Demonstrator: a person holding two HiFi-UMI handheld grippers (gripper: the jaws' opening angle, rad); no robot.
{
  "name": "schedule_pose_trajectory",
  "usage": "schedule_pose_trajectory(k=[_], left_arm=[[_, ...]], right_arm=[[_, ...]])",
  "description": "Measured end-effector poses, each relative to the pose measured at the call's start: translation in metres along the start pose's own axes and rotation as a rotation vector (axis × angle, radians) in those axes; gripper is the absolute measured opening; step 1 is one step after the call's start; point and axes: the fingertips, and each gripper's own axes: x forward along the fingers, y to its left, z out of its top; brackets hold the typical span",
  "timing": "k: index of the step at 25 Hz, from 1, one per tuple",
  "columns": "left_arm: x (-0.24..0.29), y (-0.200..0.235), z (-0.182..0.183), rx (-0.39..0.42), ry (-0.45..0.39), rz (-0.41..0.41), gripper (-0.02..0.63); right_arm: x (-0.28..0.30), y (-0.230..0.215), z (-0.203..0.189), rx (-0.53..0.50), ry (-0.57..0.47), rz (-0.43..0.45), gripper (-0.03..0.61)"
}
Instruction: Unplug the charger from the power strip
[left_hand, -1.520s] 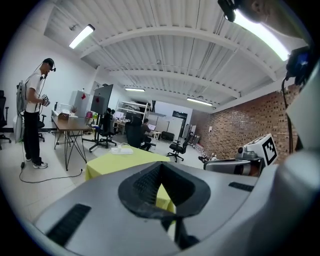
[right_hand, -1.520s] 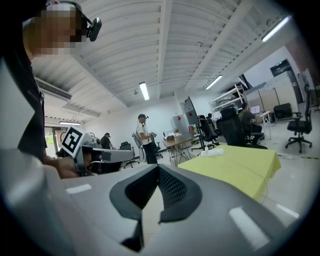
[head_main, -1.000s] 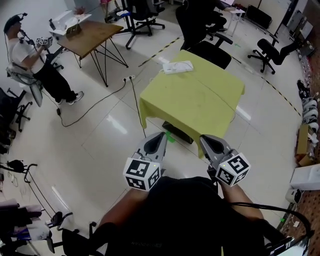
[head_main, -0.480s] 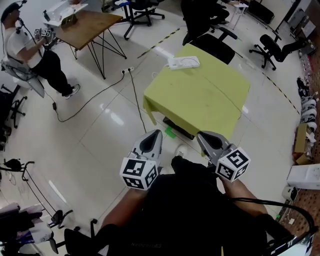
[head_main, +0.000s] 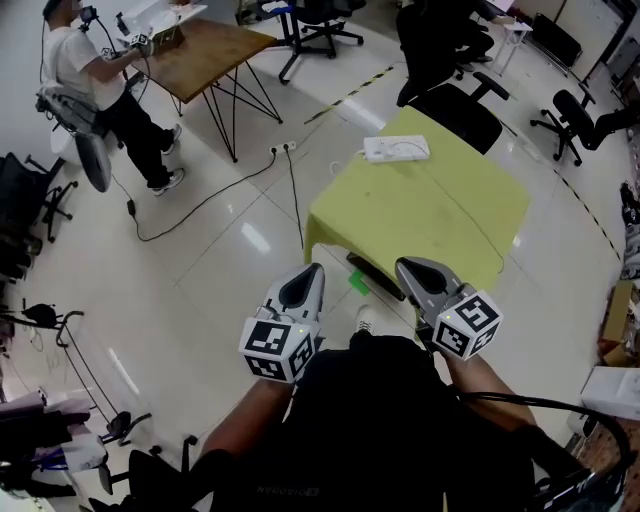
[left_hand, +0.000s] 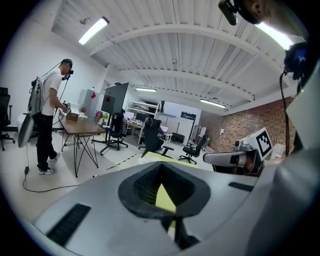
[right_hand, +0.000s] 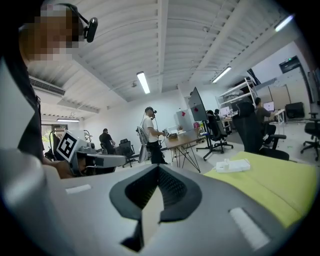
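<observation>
A white power strip (head_main: 396, 149) lies at the far edge of the yellow-green table (head_main: 430, 215); in the right gripper view the power strip (right_hand: 231, 165) is small and distant. The charger is too small to tell apart from the strip. My left gripper (head_main: 313, 268) and right gripper (head_main: 403, 264) are held side by side in front of my body, short of the table's near corner, both pointing toward it. Each is shut with nothing between its jaws, as the left gripper (left_hand: 161, 164) and right gripper (right_hand: 159, 166) show in their own views.
Black office chairs (head_main: 455, 100) stand behind the table. A wooden table (head_main: 215, 50) with a person (head_main: 90, 70) beside it is at the upper left. A floor socket with a black cable (head_main: 283, 148) lies left of the yellow table. More chairs and gear line the left edge.
The whole scene has shifted: the yellow table and power strip have drawn nearer to both grippers, which advanced together and stayed shut.
</observation>
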Motion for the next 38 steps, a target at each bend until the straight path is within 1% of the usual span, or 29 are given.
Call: schedule_pose_trajectory(k=[2,5,10,14,17,19,22,27,31,35,38], left_arm=[[0.016,0.005,0.013,0.0,-0.007,0.004,0.005],[0.041,0.008,0.024,-0.025,-0.004,-0.003,0.003],[0.089,0.006,0.031,-0.009,0.018,0.008,0.005],[0.121,0.004,0.029,0.003,0.033,0.018,0.005],[0.136,0.006,0.024,-0.002,0.069,0.022,0.004],[0.145,0.006,0.025,0.014,0.094,0.013,0.005],[0.161,0.011,0.027,0.026,0.117,0.001,0.005],[0.186,0.031,0.023,0.016,0.154,-0.021,0.005],[0.212,0.05,0.022,0.023,0.192,-0.066,0.005],[0.244,0.073,0.031,0.057,0.218,-0.108,0.005],[0.269,0.09,0.035,0.073,0.238,-0.154,0.004]], right_arm=[[0.009,-0.017,0.007,0.008,-0.007,0.004,0.003],[0.02,-0.04,0.014,0.021,-0.016,0.01,0.003],[0.029,-0.085,0.024,0.04,-0.037,0.017,0.003],[0.034,-0.116,0.017,0.054,-0.031,0.017,0.003],[0.035,-0.131,0.014,0.082,-0.033,0.01,0.003],[0.035,-0.138,0.012,0.099,-0.038,0.0,0.003],[0.041,-0.154,0.008,0.118,-0.041,-0.028,0.003],[0.059,-0.174,0.007,0.144,-0.035,-0.071,0.003],[0.081,-0.191,0.009,0.145,-0.014,-0.119,0.003],[0.108,-0.216,0.01,0.151,0.015,-0.184,0.003],[0.134,-0.237,0.009,0.137,0.043,-0.231,0.003]])
